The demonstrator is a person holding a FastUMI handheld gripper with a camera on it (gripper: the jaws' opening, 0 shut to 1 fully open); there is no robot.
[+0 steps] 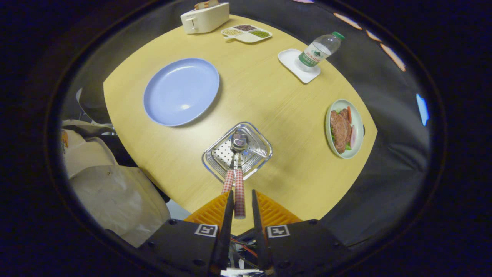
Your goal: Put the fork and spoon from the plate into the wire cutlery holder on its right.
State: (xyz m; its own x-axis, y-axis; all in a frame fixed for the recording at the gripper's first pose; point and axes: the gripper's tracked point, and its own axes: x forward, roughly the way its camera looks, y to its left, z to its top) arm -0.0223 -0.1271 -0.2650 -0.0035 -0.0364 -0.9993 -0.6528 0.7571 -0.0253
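Nearest the camera, two ridged fingers (242, 204) set slightly apart, with the end of a red-checked handle between them; cannot tell whether both press on it. Just ahead, two utensils with checked handles standing tilted in the wire cutlery holder (237, 152), a square shiny metal basket with rounded corners and a perforated bottom. Heads deep inside: one a rounded spoon (239, 143) bowl, the other, taken for the fork (227, 181), hidden beside it. Holder resting on a pale yellow wood-grain desk (269, 96). Beyond and left of the holder, a round, smooth light-blue plate (180, 91), bare. Farther back, a cream toaster (205, 17) with bread in its slot, and beside it a white divided dish (246, 33) of grains and beans. To the right, a clear plastic bottle (320, 50) with a green cap standing on a small white rectangular tray (294, 67). Near the desk's right edge, an oval pale-green dish (344, 128) of meat and vegetables. Left of the desk, crumpled white cloth (115, 196).
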